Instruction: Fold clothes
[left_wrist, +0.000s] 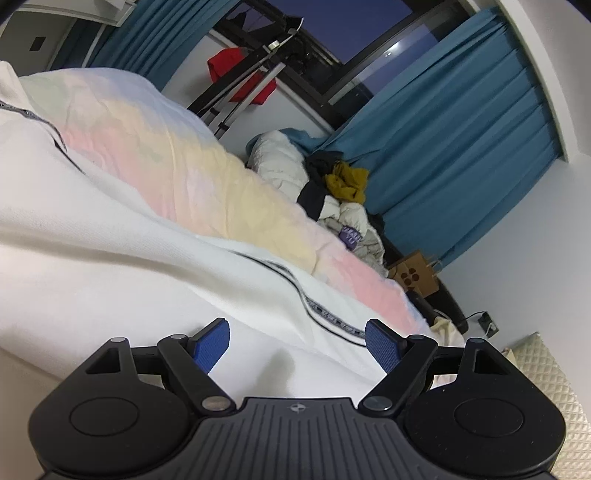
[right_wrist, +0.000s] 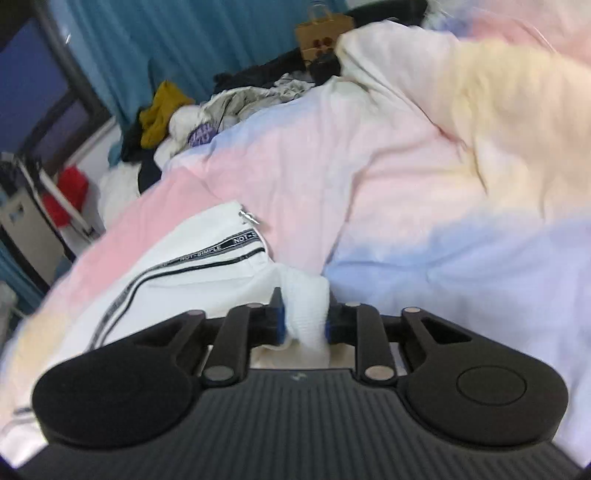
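1. Right wrist view: the right gripper (right_wrist: 303, 320), narrowly parted, pinches a bunched fold of the white knit garment with black striped trim (right_wrist: 177, 273) lying on the pastel quilt (right_wrist: 406, 177).
2. The left gripper (left_wrist: 297, 343) hangs wide open and empty above that garment (left_wrist: 110, 251).

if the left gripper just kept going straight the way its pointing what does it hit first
Most likely the white garment spread right ahead of the open left gripper, around its black striped trim. Depth is hard to judge through the fisheye.
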